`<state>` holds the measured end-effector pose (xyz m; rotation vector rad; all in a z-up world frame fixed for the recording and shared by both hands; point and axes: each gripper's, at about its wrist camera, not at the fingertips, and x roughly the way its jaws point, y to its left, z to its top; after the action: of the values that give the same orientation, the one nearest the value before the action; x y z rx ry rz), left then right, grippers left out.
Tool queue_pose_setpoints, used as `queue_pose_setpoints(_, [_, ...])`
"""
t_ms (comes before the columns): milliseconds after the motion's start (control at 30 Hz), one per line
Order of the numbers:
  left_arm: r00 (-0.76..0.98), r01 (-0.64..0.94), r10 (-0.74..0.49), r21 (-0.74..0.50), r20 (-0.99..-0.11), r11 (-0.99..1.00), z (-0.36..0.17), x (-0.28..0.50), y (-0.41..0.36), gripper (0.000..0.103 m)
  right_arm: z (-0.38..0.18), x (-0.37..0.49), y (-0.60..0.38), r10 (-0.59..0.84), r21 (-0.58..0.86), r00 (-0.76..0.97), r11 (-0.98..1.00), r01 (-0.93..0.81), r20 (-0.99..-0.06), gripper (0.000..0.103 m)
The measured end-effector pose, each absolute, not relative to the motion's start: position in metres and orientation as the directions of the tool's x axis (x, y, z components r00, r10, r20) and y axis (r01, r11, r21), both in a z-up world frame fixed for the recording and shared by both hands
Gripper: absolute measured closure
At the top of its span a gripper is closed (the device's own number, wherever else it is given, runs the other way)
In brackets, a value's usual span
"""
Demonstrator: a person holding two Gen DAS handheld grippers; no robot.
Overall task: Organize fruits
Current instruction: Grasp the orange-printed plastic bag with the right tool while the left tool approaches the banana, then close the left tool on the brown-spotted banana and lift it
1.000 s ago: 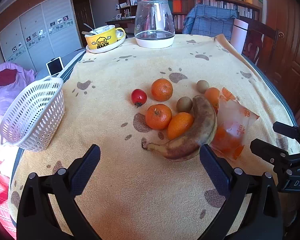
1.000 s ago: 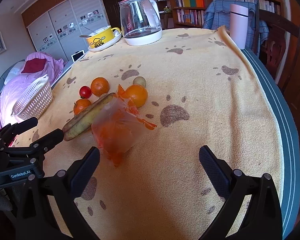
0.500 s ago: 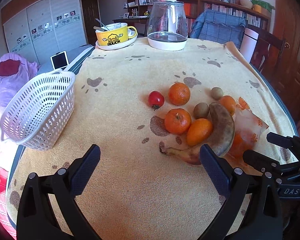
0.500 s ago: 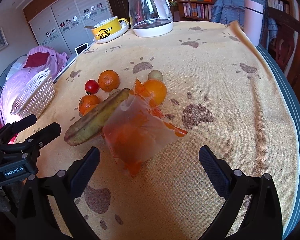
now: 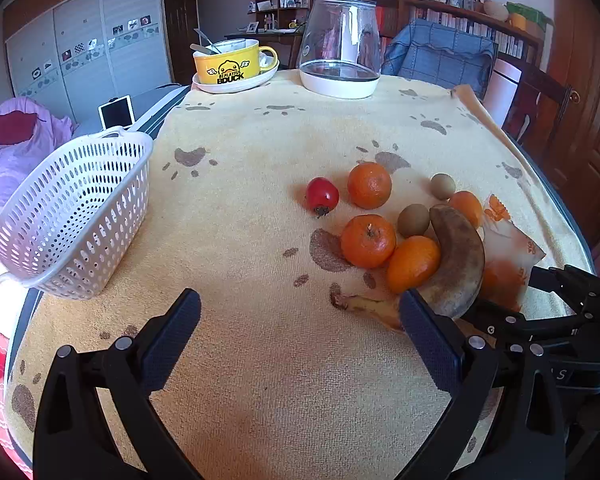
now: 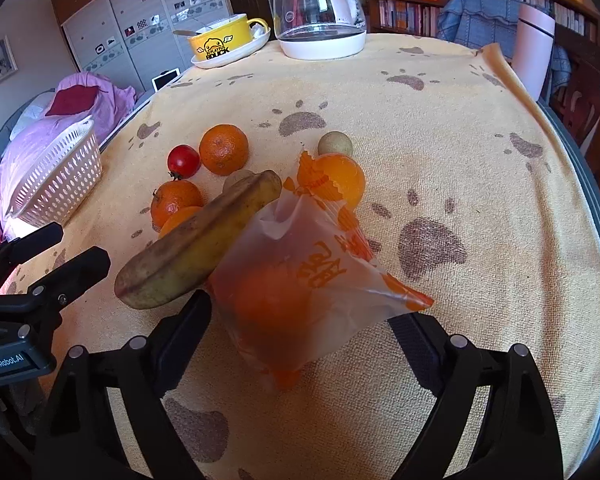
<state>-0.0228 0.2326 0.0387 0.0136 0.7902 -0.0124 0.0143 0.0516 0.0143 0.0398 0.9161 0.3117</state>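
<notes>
Both tongs gape wide, left tongs point(image 5: 296, 320) over bare cloth, right tongs point(image 6: 300, 320) straddling the bagged orange point(image 6: 296, 280). Fruit pile point(image 5: 400, 232) mid-bench; white basket point(image 5: 72, 208) overhangs the left edge.

A table point(image 5: 24, 312) under a paw-print cloth point(image 5: 260, 360) bears fruit, basket point(image 5: 72, 216), kettle point(image 5: 340, 48).

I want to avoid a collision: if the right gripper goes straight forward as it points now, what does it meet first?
Most likely the translucent orange-printed plastic bag, lying between the open right gripper fingers; depth is uncertain.
</notes>
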Motion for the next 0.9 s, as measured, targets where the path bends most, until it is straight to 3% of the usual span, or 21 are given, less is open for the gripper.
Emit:
queue_pose_setpoints(100, [0.705,0.026,-0.012,0.009,-0.709,1.000,0.040,-0.023,0.231,0.002,0.016,0.012,0.051,0.295,0.174,0.567,0.950,-0.259,-0.769,0.041])
queue_pose_setpoints(233, [0.707,0.051,-0.023,0.018,-0.706,0.999,0.040,-0.024,0.224,0.002,0.017,0.010,0.042,0.307,0.200,0.564,0.949,-0.245,-0.766,0.050])
queue_pose_setpoints(700, [0.701,0.249,-0.108,0.100,-0.705,0.963,0.029,-0.020,0.172,0.002,0.021,-0.005,-0.011,0.266,0.243,0.606,0.962,-0.122,-0.749,0.051])
queue_pose_setpoints(900, [0.638,0.348,-0.224,0.016,-0.737,0.937,0.019,-0.003,0.162,0.002,0.019,-0.008,-0.015,0.282,0.267,0.612,0.956,-0.119,-0.739,0.051])
